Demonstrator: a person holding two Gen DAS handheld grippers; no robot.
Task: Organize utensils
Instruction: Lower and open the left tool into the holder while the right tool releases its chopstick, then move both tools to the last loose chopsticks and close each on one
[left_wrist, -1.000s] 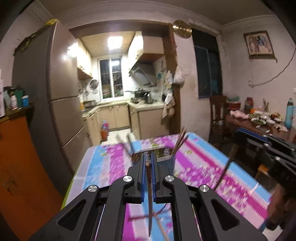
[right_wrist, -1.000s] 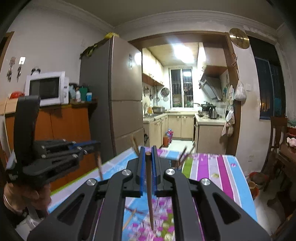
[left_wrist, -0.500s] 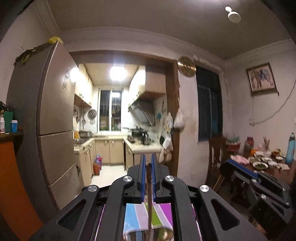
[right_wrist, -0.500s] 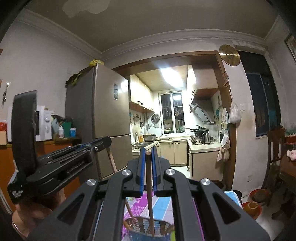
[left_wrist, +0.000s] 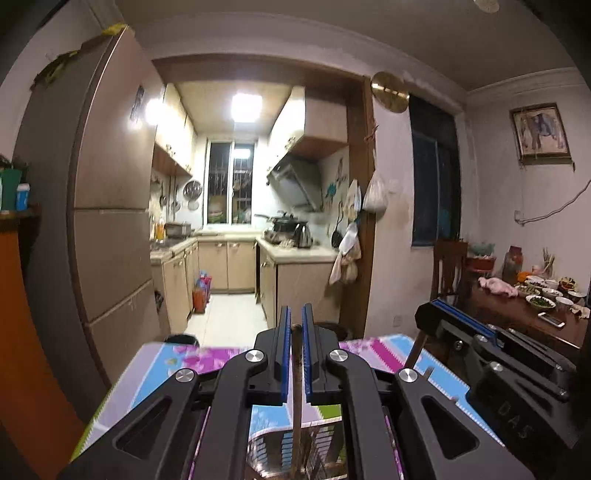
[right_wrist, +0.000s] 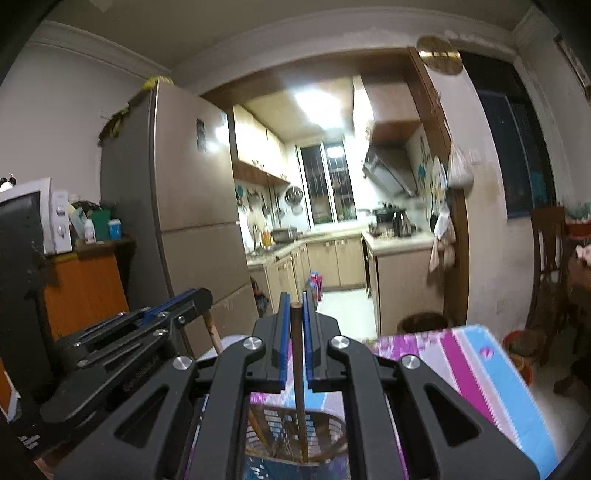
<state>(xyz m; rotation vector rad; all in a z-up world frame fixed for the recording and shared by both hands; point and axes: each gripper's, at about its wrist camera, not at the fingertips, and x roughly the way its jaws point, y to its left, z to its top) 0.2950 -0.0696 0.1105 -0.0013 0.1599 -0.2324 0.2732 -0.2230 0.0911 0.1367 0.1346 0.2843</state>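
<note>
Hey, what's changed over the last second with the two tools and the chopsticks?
Both tools travelled forward along the table to its far end, carrying their chopsticks over the slotted holder. The left tool has its chopstick reaching down into it; the right tool and its chopstick do too. Nothing was let go: each tool is clamped on one chopstick as before.

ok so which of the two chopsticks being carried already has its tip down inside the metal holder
The right gripper's chopstick: in its own view its tip dips past the holder rim. The left gripper's chopstick runs off the frame's bottom, tip unseen.
</note>
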